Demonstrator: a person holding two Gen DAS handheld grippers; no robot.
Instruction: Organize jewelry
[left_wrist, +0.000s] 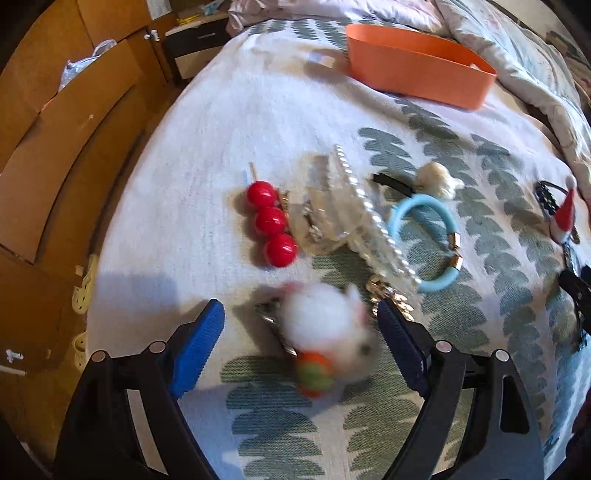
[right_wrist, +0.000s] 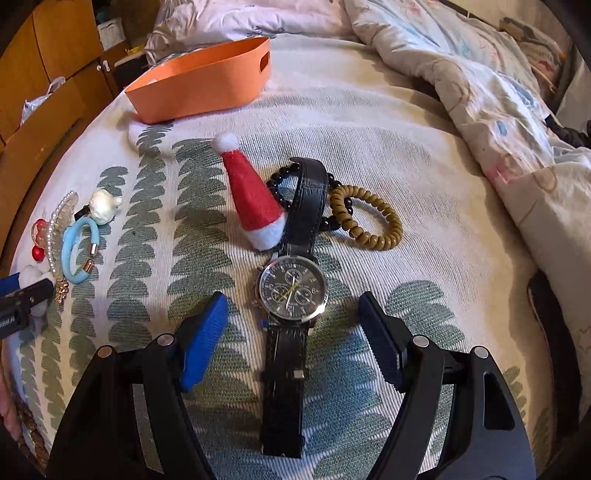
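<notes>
I hold both grippers wide open and empty, left gripper (left_wrist: 301, 321) straddling the bunny clip (left_wrist: 328, 328), right gripper (right_wrist: 290, 314) straddling the watch (right_wrist: 293, 291), lined up for grabs toward the orange basket (right_wrist: 207, 85).

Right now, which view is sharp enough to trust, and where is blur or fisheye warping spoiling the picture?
Left wrist view: the white bunny clip between the open left tongs is motion-smeared, while the red ball clip is fairly clear. Right wrist view: sharp, the watch dial legible between the open right tongs. Both views bend the bed edges and the orange tray.
</notes>
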